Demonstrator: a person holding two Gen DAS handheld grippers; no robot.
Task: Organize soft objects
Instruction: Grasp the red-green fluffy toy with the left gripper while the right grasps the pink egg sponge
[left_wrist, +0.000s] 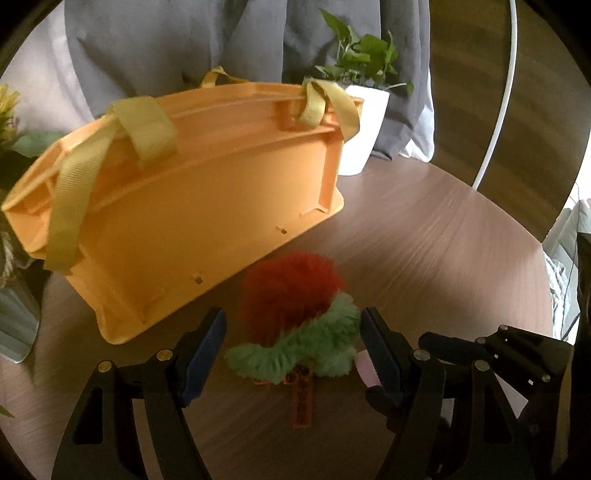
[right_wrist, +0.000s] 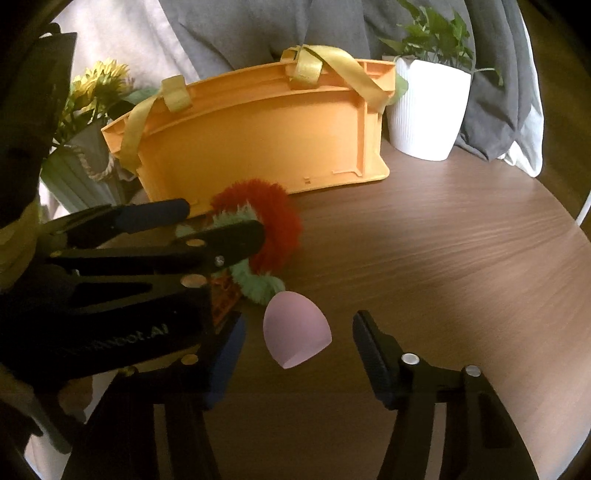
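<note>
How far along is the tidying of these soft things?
Nothing looks put away yet. The fluffy red and green toy and the pink sponge both lie on the table in front of the orange basket. In hand: the left hand-held gripper straddles the toy, the right hand-held gripper the sponge, neither gripped. Left: grasp both and, presumably, drop them in the basket.

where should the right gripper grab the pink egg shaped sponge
Grip the pink sponge across its rounded middle, coming from above with one of the fingers on each side. It lies alone on the table, flat cut end toward the camera, already between the open right gripper.
</note>
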